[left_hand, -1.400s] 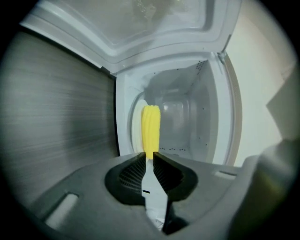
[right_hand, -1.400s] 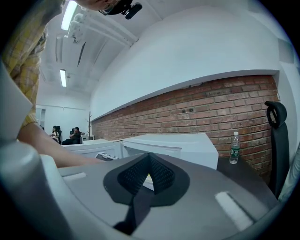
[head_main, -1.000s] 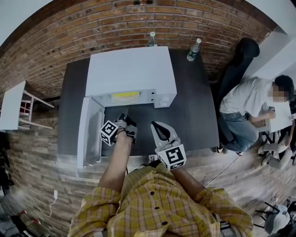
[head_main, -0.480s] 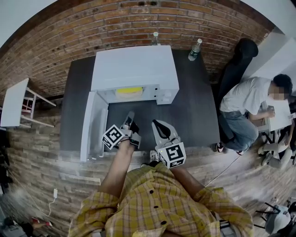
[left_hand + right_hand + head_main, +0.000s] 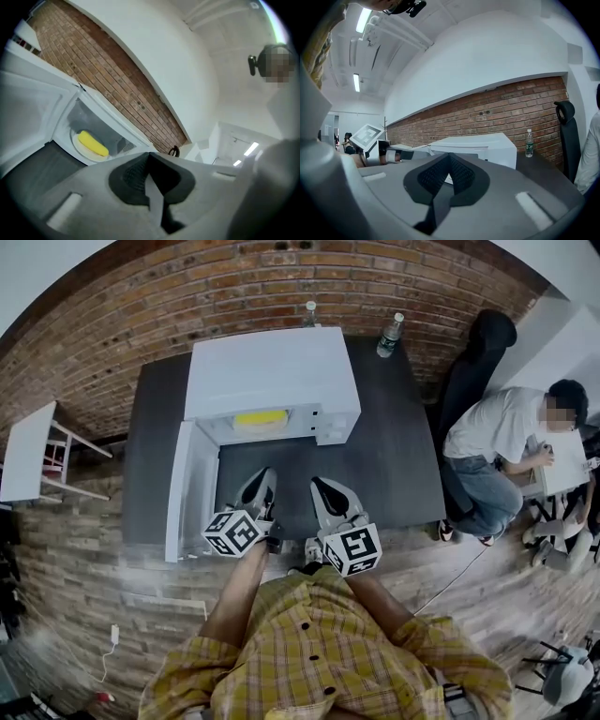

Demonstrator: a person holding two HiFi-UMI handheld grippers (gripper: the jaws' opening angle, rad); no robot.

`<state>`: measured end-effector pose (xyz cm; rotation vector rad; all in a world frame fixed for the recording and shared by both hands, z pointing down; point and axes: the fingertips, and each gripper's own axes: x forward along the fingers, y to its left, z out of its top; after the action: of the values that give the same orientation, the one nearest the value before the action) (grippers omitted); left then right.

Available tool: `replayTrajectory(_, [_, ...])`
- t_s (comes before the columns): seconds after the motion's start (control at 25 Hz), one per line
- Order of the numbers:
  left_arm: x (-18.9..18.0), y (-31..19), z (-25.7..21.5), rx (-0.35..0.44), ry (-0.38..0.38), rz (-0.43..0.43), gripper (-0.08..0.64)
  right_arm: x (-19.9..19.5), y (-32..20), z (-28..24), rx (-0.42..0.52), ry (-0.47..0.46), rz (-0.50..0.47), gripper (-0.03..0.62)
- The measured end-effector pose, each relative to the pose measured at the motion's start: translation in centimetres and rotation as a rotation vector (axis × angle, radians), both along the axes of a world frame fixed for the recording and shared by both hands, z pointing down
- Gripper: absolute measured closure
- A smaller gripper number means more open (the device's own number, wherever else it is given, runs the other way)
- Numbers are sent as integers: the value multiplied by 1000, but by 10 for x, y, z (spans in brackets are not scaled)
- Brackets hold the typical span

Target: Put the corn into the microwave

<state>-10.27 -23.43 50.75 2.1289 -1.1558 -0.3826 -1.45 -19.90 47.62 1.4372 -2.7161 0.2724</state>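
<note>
The yellow corn (image 5: 260, 417) lies inside the white microwave (image 5: 272, 371). In the left gripper view the corn (image 5: 93, 143) rests on the round white plate (image 5: 80, 149) in the cavity. The microwave door (image 5: 190, 491) hangs wide open to the left. My left gripper (image 5: 265, 476) hovers over the dark table in front of the opening, well clear of the corn, shut (image 5: 150, 161) with nothing in it. My right gripper (image 5: 322, 487) is beside it on the right, also shut (image 5: 449, 165) and holding nothing.
The microwave stands on a dark table (image 5: 398, 465) against a brick wall. Two water bottles (image 5: 388, 335) (image 5: 307, 315) stand at the back. A black office chair (image 5: 483, 357) and a seated person (image 5: 502, 442) are at the right, a white stool (image 5: 33, 451) at the left.
My left gripper has drawn back from the microwave toward me, risen and rolled, so its marker cube now faces up. The right gripper has hardly moved.
</note>
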Motion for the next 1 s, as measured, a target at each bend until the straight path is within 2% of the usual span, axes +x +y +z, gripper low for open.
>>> replayTrajectory(0.4, [10,25,-15,131,-284,18,563,2,6,-3,1,-17,11,597])
replayTrajectory(0.68, [3,39,-20,201,-415,-52,563,2,12,-7,20,-24,5,597])
replayTrajectory(1.0, [14,53,-28,264,-522,-61,563,2,18,-10,33,-13,0,597])
